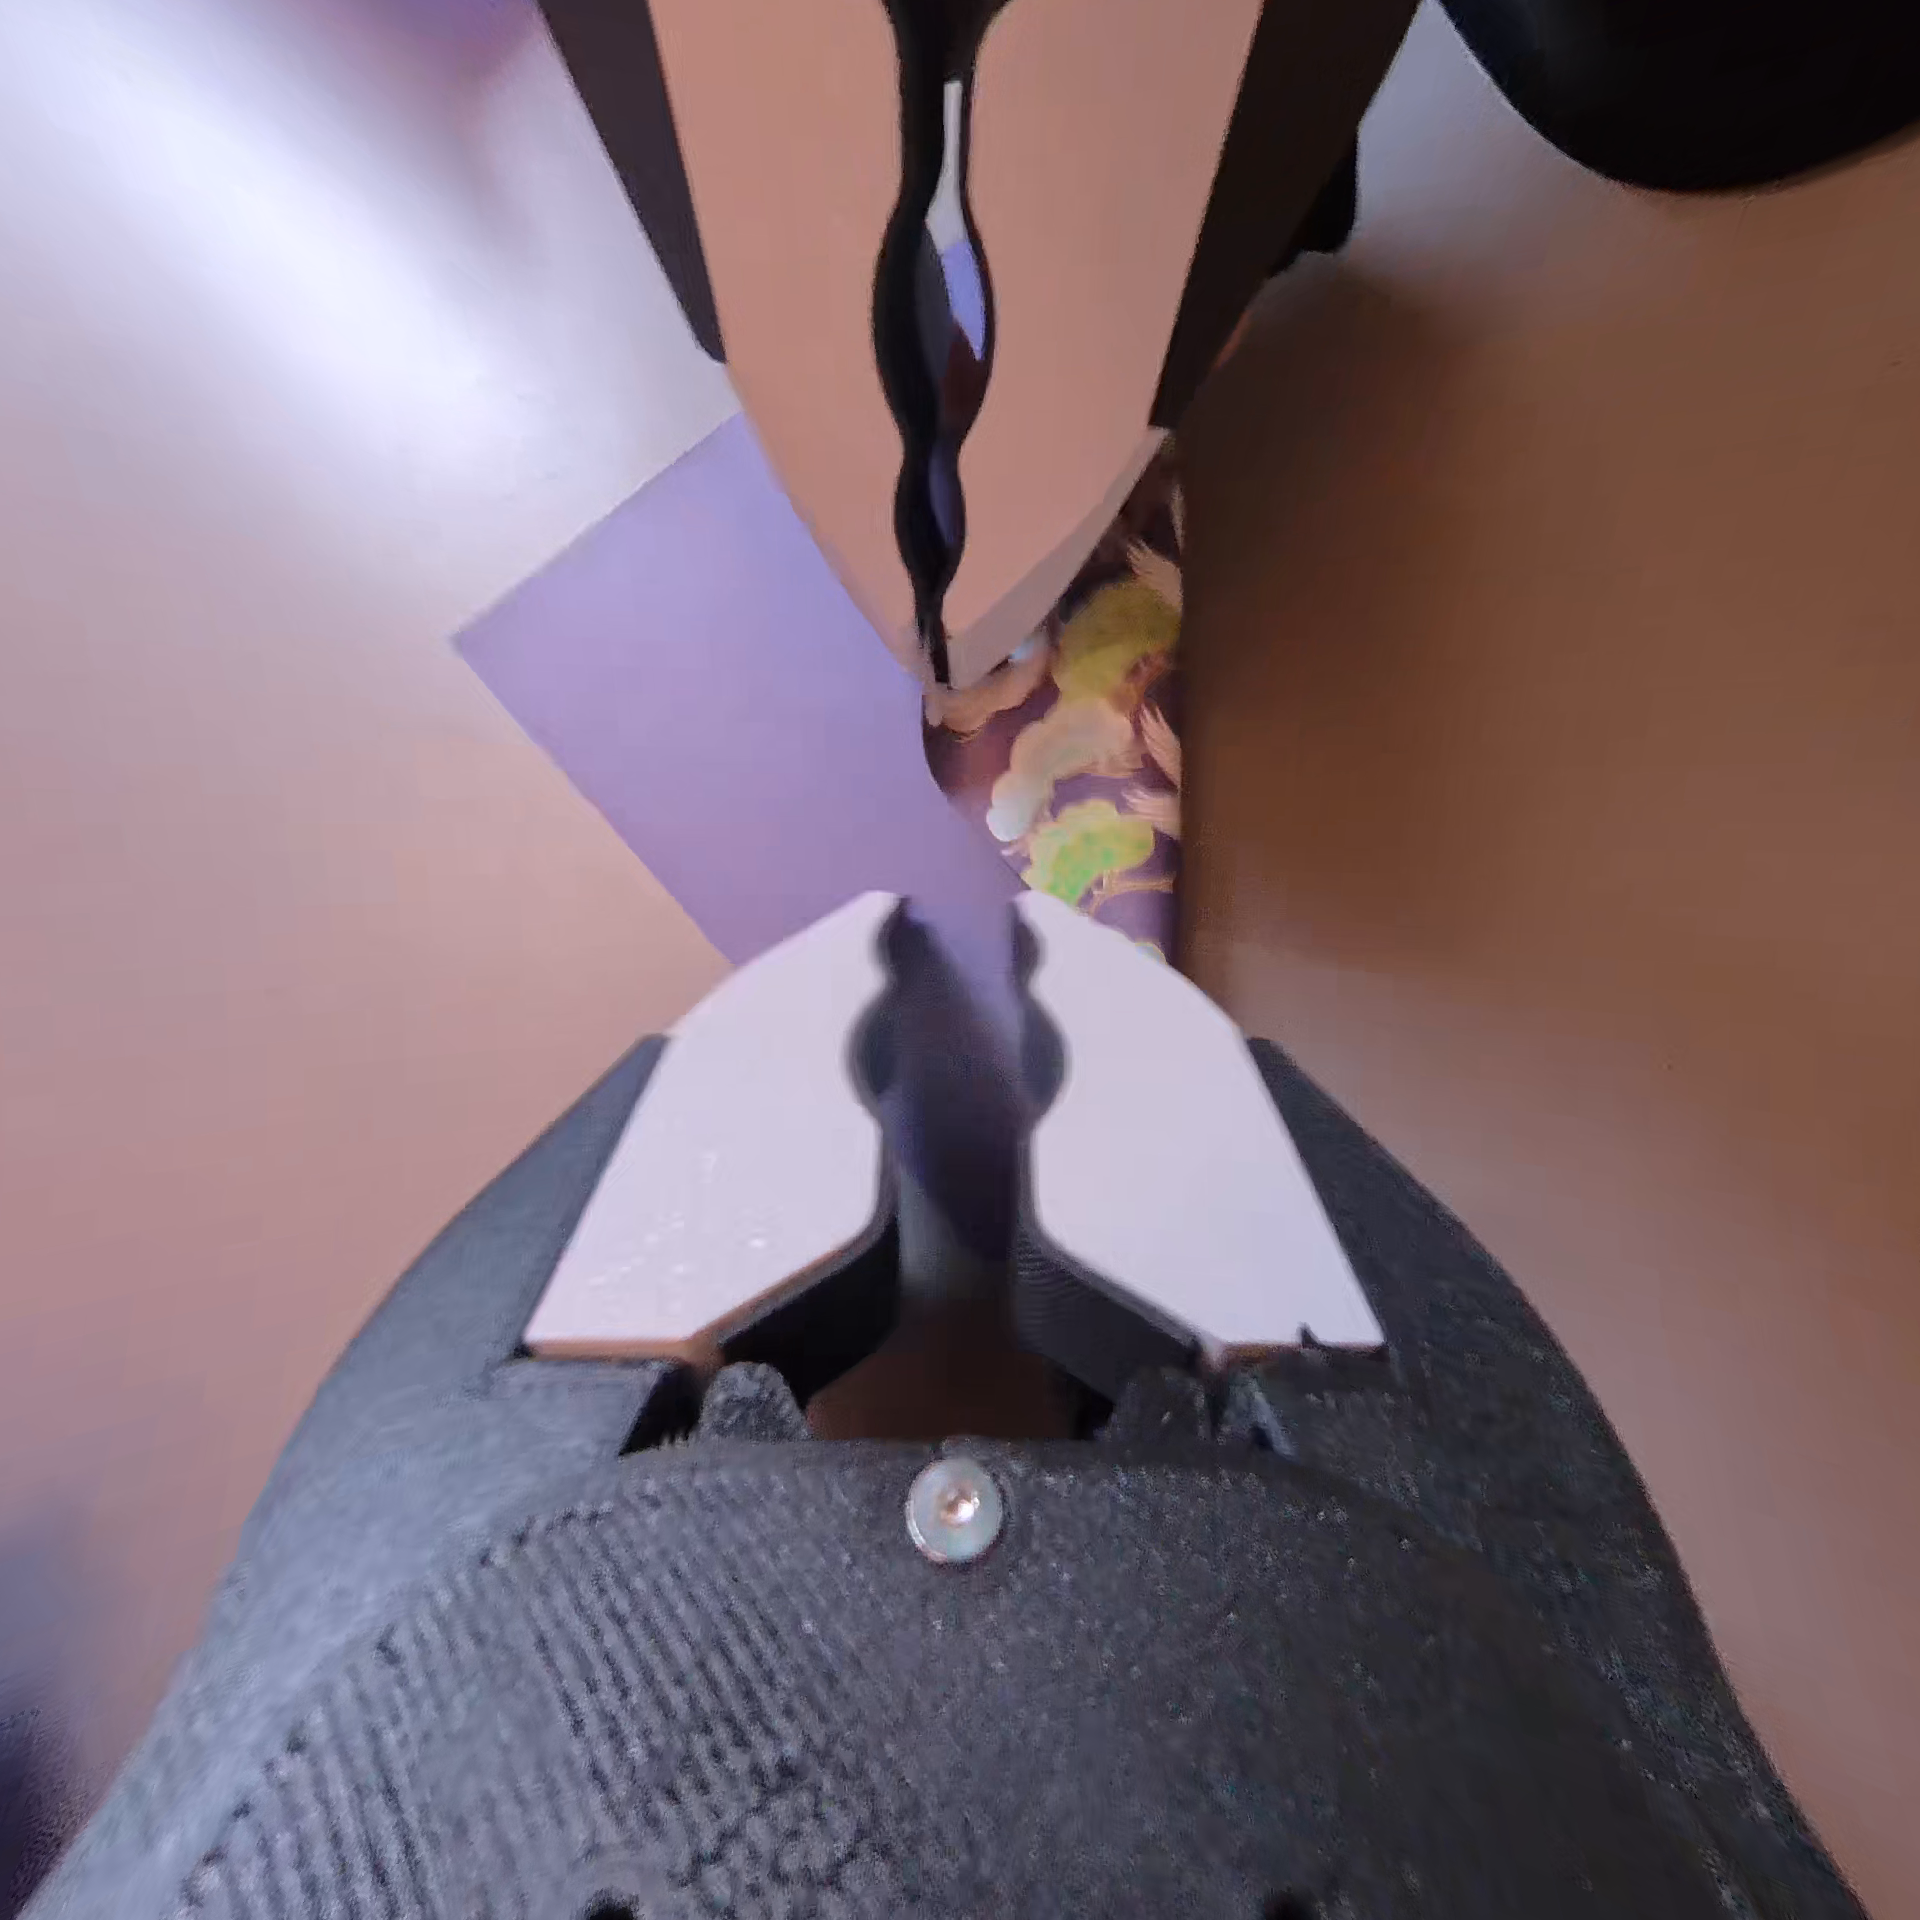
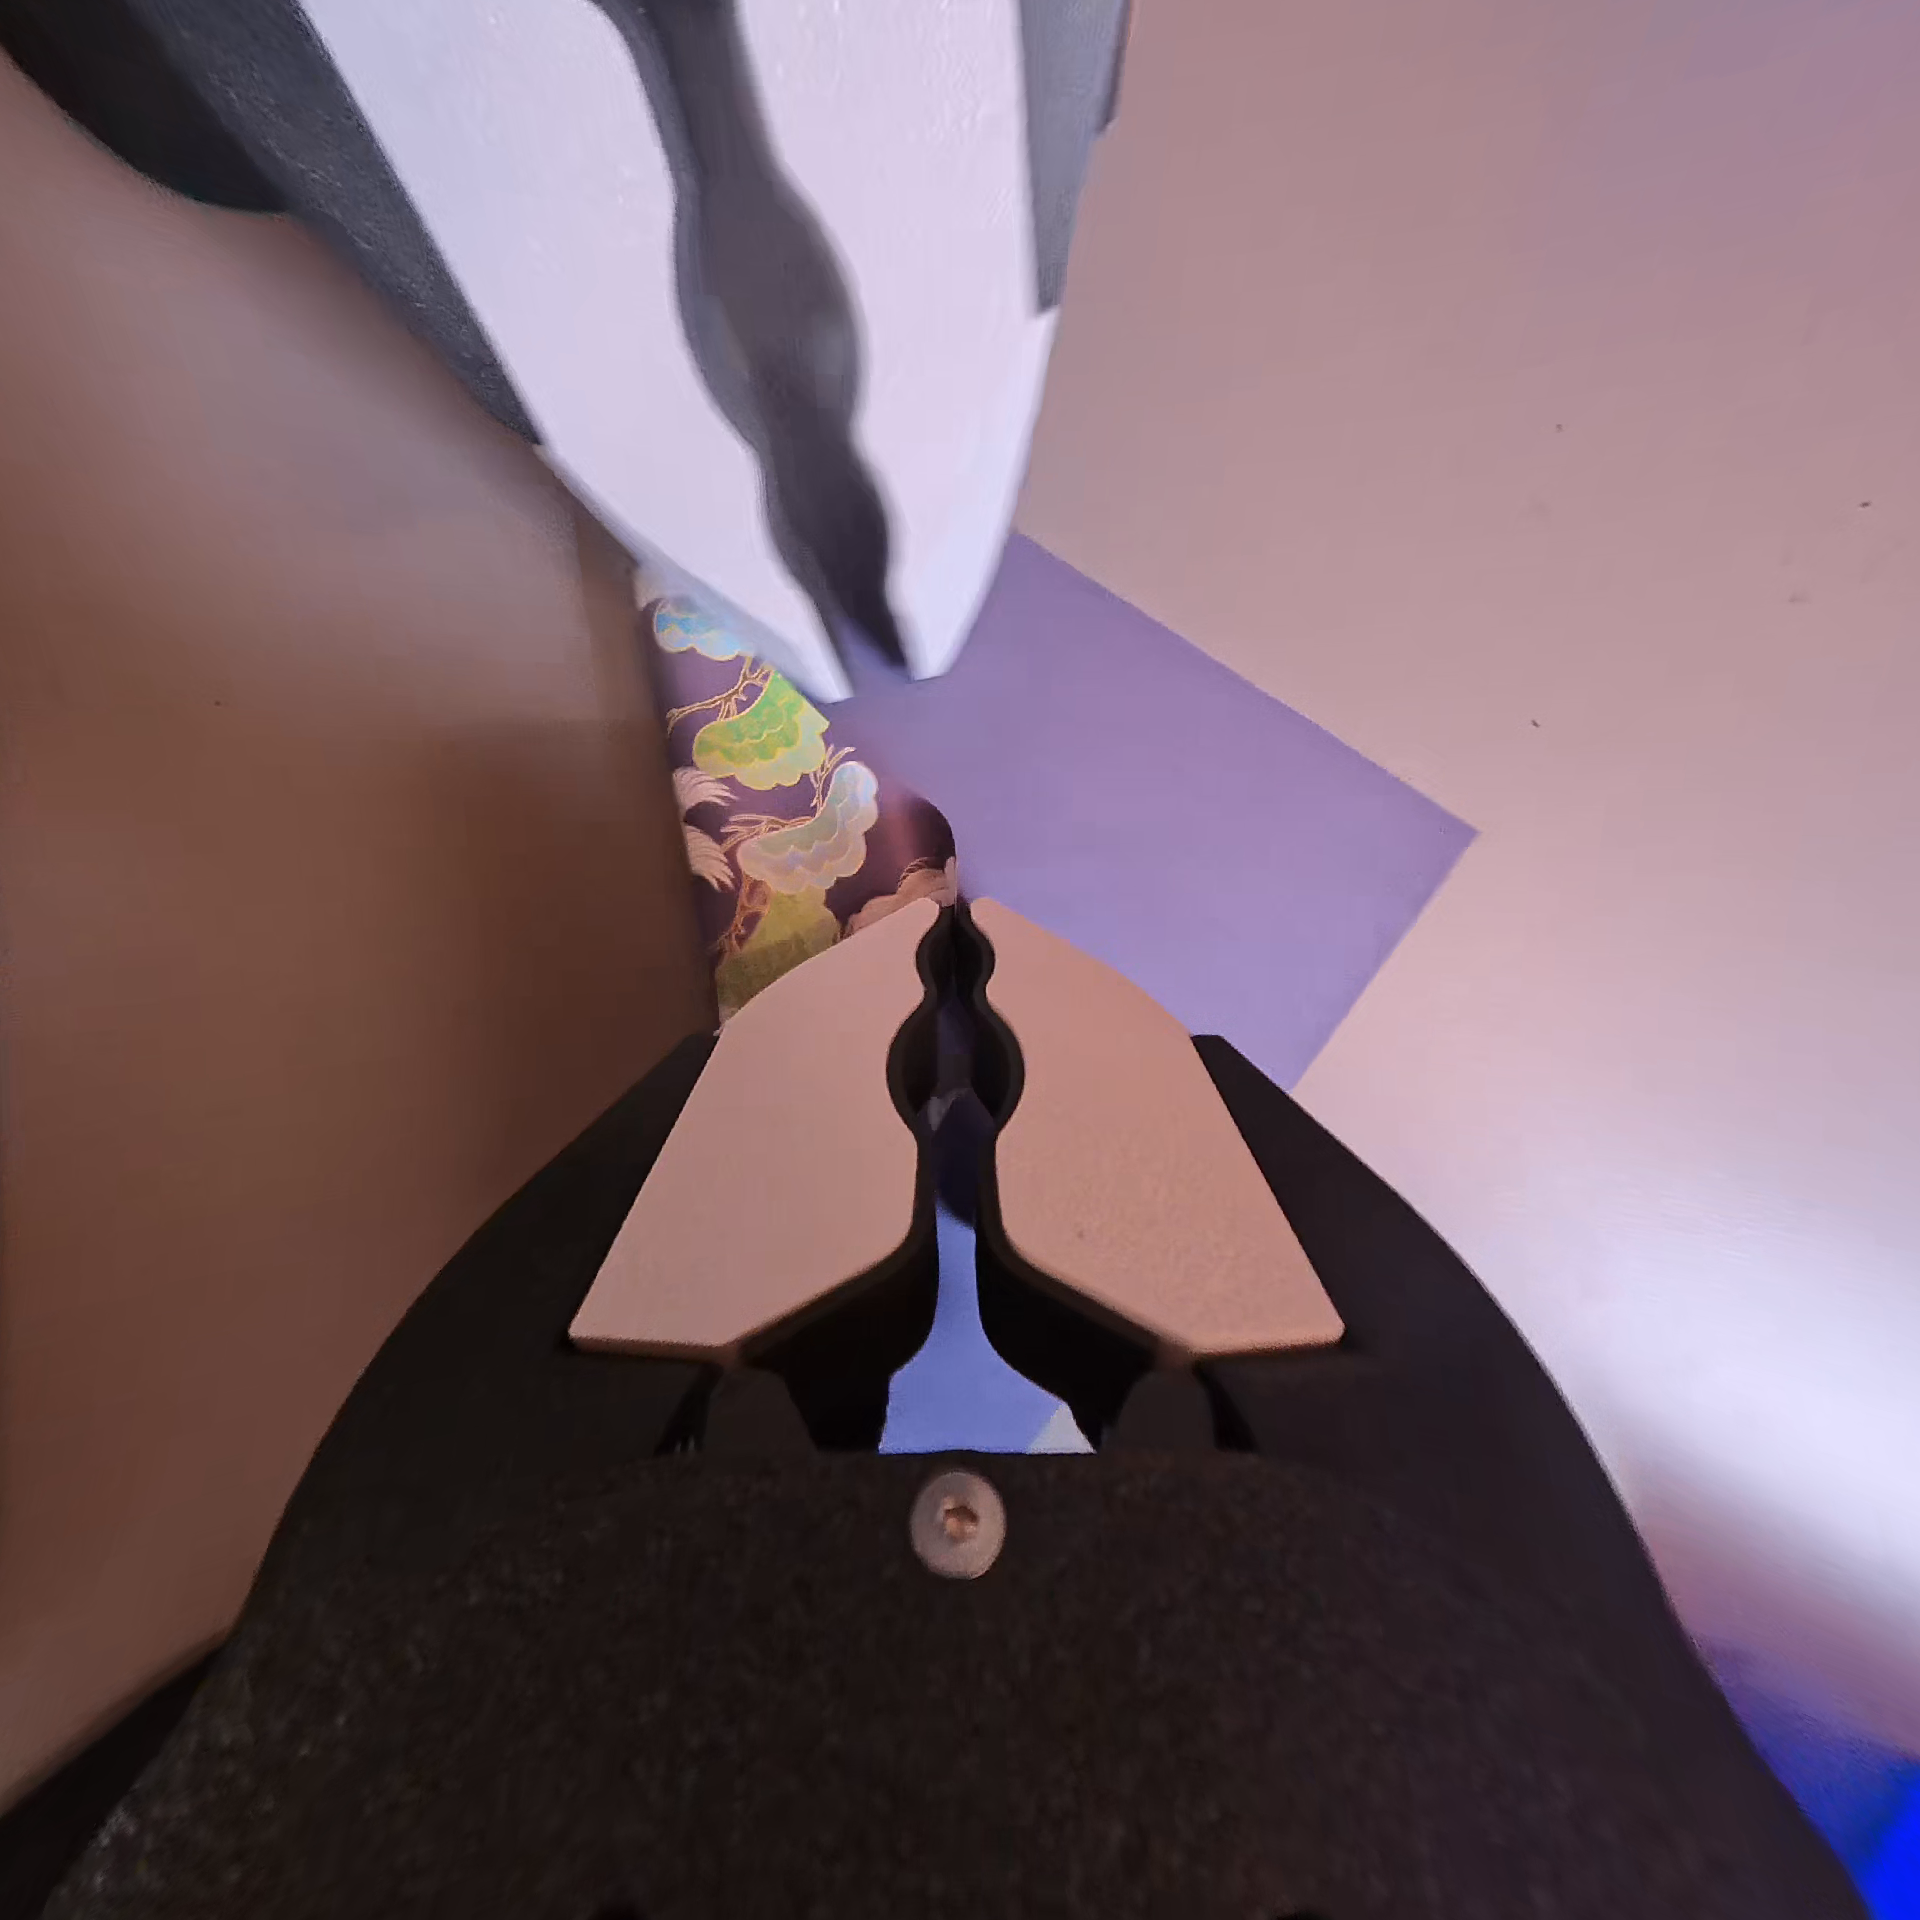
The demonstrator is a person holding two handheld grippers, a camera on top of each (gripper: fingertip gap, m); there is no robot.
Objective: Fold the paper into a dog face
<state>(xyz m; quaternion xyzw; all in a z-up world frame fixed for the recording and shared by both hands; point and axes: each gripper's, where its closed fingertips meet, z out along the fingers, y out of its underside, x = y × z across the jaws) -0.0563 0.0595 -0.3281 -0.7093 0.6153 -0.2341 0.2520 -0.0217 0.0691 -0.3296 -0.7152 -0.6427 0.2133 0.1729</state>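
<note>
The paper [image 1: 727, 707] lies on a smooth pinkish-brown surface [image 1: 1558, 935] between the two grippers, plain lilac on one face and dark purple with printed green and yellow trees on the other. In the left wrist view it sits at the centre of the frame, turned like a diamond: one corner points to the left edge of the frame, and its long axis runs from the lower middle to the upper middle, from one gripper to the other. The patterned face curls up in a narrow strip along the right side of the lilac sheet, where an edge is lifted and rolling over. In the right wrist view the paper [image 2: 1143, 790] shows mirrored, its free corner pointing to the right of the frame and the patterned strip standing at centre left.

Nothing else rests on the surface near the paper; only the shadows of the grippers fall across its darker half.

The left gripper [image 1: 956, 914], at the bottom of its own view, has its pale fingers [image 1: 790, 1122] a little apart, with a narrow gap at the tips, and the lower corner of the lilac sheet runs into that gap. Whether they actually press the paper I cannot tell; the tips are blurred.

The right gripper [image 2: 956, 909] has its fingers [image 2: 779, 1143] pressed together at the tips, pinching the edge of the paper right where the lilac face meets the curled patterned strip. From the left wrist view the right gripper comes down from the top of the frame, its tips meeting on that same edge.
</note>
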